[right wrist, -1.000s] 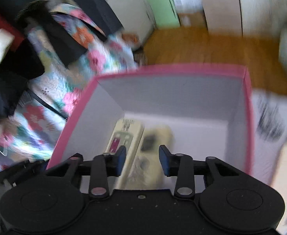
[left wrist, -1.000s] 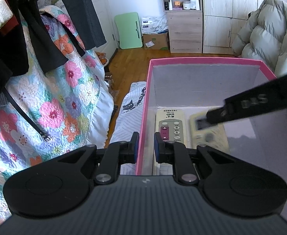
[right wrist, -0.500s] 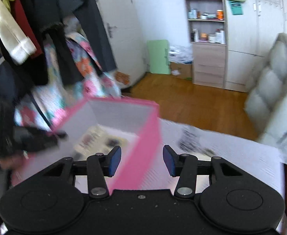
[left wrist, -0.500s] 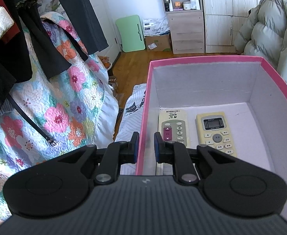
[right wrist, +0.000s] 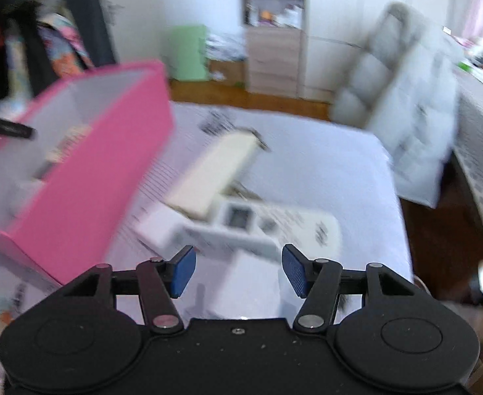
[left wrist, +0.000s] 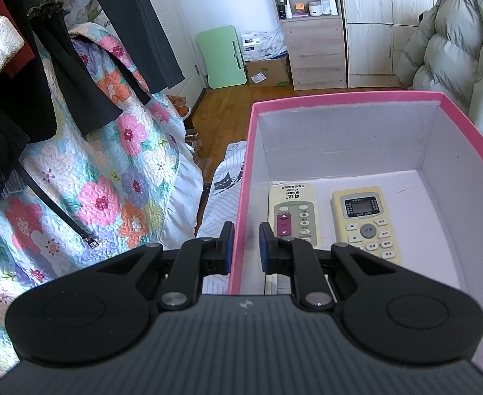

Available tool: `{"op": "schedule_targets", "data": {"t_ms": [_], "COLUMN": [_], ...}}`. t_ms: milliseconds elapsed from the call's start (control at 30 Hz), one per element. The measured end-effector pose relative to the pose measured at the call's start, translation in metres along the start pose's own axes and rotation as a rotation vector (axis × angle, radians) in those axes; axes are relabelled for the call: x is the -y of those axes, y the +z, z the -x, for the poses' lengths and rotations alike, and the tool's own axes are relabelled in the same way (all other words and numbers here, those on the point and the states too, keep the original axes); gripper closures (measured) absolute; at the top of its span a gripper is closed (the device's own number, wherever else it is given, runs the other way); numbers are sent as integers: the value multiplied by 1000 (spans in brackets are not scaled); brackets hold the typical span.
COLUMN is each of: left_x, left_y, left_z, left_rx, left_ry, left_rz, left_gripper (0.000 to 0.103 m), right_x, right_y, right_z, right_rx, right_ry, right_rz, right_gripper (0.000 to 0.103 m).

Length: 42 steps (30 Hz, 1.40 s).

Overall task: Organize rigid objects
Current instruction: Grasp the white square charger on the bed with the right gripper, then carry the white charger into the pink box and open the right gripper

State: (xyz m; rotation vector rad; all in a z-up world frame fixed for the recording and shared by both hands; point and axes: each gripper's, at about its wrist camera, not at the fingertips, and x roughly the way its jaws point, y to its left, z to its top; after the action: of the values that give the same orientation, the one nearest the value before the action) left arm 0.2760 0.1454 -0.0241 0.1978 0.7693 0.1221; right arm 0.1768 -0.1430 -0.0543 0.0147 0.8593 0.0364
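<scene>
My left gripper (left wrist: 246, 247) is shut on the left wall of the pink box (left wrist: 340, 97), one pad outside and one inside. Two remotes lie side by side on the box's white floor: a grey-faced one (left wrist: 292, 214) and a yellowed one with a screen (left wrist: 364, 220). In the blurred right wrist view the pink box (right wrist: 86, 177) stands at the left. On the white bed sheet lie a cream remote (right wrist: 215, 171) and a white remote with a screen (right wrist: 241, 227). My right gripper (right wrist: 238, 270) hovers just short of the white remote, its jaws opening with nothing between them.
A floral quilt (left wrist: 109, 181) and dark hanging clothes (left wrist: 43, 82) fill the left side. A puffy grey jacket (left wrist: 455, 49) lies behind the box. Wooden cabinets (left wrist: 317, 49), a green folding table (left wrist: 223, 56) and a wood floor (left wrist: 228, 105) are farther back.
The right gripper has drawn out of the box and swung right over the bed to the loose remotes, its jaws widening. The left gripper keeps its hold and has not moved.
</scene>
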Motion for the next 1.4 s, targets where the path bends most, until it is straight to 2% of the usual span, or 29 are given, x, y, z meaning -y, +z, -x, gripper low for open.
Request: {"op": "schedule_targets", "data": {"t_ms": [167, 233, 333, 400, 733, 1067, 1133, 1233, 1333, 1400], "left_x": [1, 0, 1, 3, 4, 3, 3, 2, 3, 2], "left_y": [0, 0, 0, 0, -2, -1, 0, 0, -1, -1], "left_z": [1, 1, 1, 1, 3, 3, 3, 3, 3, 3], "left_rx": [6, 10, 9, 11, 14, 14, 14, 14, 14, 14], "left_ry": [-8, -12, -4, -2, 2, -1, 0, 2, 0, -2], "left_rz": [0, 3, -8, -16, -22, -17, -19, -20, -15, -8], "left_gripper": [88, 88, 88, 88, 88, 88, 88, 88, 88, 88], "right_x": [15, 14, 8, 4, 6, 0, -3, -17, -49, -73], "right_y": [-24, -29, -28, -28, -34, -22, -14, 10, 37, 54], "right_z": [-23, -27, -32, -33, -27, 7, 19, 39, 54, 53], "right_rx": [-101, -104, -79, -66, -45, 48, 77, 126, 206, 214], "right_ry": [4, -6, -44, -76, -80, -66, -18, 118, 233, 350], "right_rz": [-165, -197, -173, -135, -111, -106, -115, -90, -13, 31], "right_gripper": [40, 40, 40, 45, 46, 49, 49, 49, 49, 49]}}
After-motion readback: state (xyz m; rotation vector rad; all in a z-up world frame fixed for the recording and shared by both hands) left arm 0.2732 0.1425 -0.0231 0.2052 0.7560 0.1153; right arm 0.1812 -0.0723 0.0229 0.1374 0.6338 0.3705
